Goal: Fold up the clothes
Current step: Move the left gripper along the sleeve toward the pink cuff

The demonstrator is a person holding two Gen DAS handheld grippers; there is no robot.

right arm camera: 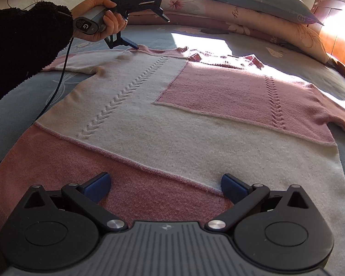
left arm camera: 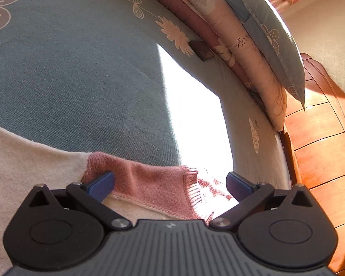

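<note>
**Both grippers at opposite ends of the flat sweater**

Nearest our right wrist camera, the right gripper (right arm camera: 165, 185) hovers with its 2 blue pads wide apart over the pink hem band of the pink-and-cream knitted sweater (right arm camera: 172, 119). That sweater lies spread flat, front up, on the blue-grey flowered bedsheet (right arm camera: 287, 53), hem toward us and collar toward the stacked pillows (right arm camera: 253, 7). Both sleeves reach outward, and no part of the body is doubled over.

At the far end, our left hand (right arm camera: 103, 20) brings the left gripper (left arm camera: 170, 182) down at the pink collar band (left arm camera: 149, 179). Its pads also stand apart, with 1 tip touching the knit at the shoulder seam and nothing pinched between them.

We judge the step in hand to be taking hold at collar and hem on 1 side. To do it well, we would:

1. Slide the lower pad of each gripper under both layers before closing, so front and back lift together.
2. Grip at matching distances from the side edge, so the crease runs parallel to the cable stitch (right arm camera: 117, 96).
3. Keep the knit lightly taut between the 2 grips, since the loose weave looks likely to sag and stretch.
</note>
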